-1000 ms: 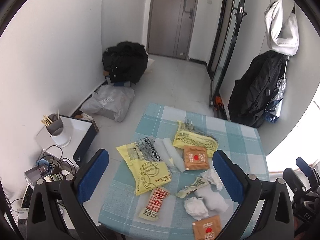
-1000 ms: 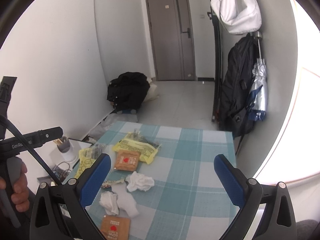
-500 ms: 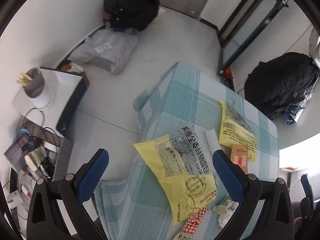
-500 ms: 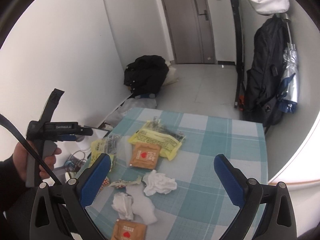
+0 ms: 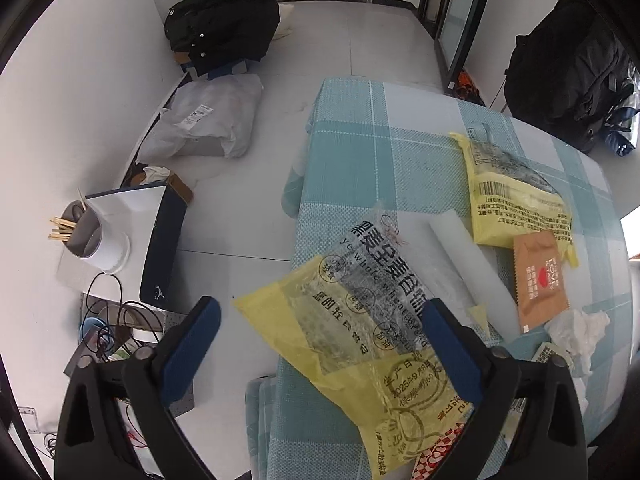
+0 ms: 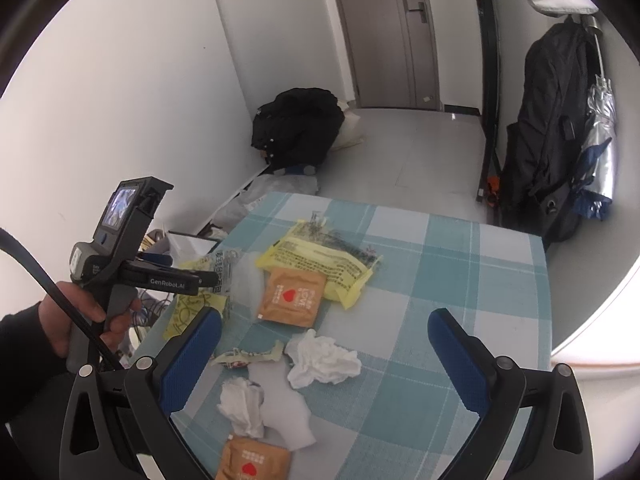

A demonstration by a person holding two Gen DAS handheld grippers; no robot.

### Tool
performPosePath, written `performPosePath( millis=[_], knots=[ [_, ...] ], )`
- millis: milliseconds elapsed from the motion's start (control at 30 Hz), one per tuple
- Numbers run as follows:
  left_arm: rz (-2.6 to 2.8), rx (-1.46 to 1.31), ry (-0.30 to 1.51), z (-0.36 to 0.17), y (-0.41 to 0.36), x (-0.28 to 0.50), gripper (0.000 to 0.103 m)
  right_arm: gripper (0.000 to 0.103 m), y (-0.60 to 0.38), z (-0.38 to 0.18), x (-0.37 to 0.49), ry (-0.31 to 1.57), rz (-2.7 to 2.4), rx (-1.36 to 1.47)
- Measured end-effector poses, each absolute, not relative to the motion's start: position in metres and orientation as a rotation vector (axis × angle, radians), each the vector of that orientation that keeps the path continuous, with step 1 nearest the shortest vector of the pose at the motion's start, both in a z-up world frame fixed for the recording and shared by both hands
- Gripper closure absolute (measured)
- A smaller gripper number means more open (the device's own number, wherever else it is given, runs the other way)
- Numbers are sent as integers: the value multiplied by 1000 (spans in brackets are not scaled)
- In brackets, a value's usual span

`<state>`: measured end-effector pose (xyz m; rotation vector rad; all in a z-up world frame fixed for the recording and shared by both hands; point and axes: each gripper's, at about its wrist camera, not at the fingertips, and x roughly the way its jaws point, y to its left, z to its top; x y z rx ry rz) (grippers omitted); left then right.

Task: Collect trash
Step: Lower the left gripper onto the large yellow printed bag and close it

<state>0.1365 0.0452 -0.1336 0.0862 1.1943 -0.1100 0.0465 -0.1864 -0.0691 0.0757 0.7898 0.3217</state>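
Note:
A yellow and clear bread wrapper (image 5: 360, 320) lies at the left edge of the checked table (image 5: 360, 152), its corner overhanging. My left gripper (image 5: 320, 344) hovers just above it with its jaws closing and the wrapper between them, pads apart from it. A second yellow wrapper (image 5: 516, 196) and a brown sachet (image 5: 540, 276) lie further right. My right gripper (image 6: 324, 360) is open over crumpled tissues (image 6: 320, 360) (image 6: 244, 404), with nothing in its jaws. Another brown sachet (image 6: 252, 460) lies near the front edge. The left gripper's body (image 6: 132, 256) shows in the right wrist view, held by a hand.
Left of the table stand a white box with a cup of sticks (image 5: 92, 232) and tangled cables (image 5: 108, 320). A grey parcel bag (image 5: 204, 124) and a black backpack (image 5: 224, 20) lie on the floor. Another black bag (image 6: 552, 128) and an umbrella hang at the right wall.
My left gripper has sunk and tilted down towards the left yellow wrapper, which now fills the space between its fingers. My right gripper has tipped down and moved closer to the tissues.

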Motion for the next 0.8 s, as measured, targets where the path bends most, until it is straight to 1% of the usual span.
performPosePath(
  millis=[33,100,167,200,267,333,367,567,800],
  knots=[
    [-103,96,1199,-135,45,136,13,0,-187,-70,46,796,320,78],
    [-80,136,1196,-137,43,136,30,0,-188,-69,45,798,316,83],
    [-66,171,1172,-132,40,134,38,0,-189,-67,42,792,308,79],
    [-65,180,1162,-133,40,135,46,0,-189,-67,41,790,305,75],
    [-48,206,1139,-128,38,133,58,0,-188,-67,39,791,298,65],
    [-50,188,1135,-128,39,134,81,0,-187,-67,37,791,296,58],
    [-55,172,1147,-128,40,134,100,0,-187,-67,36,793,291,53],
    [-95,83,1141,-127,43,142,103,0,-185,-68,29,785,276,17],
    [-107,-18,1085,-108,47,141,103,0,-185,-70,25,786,254,10]
  ],
)
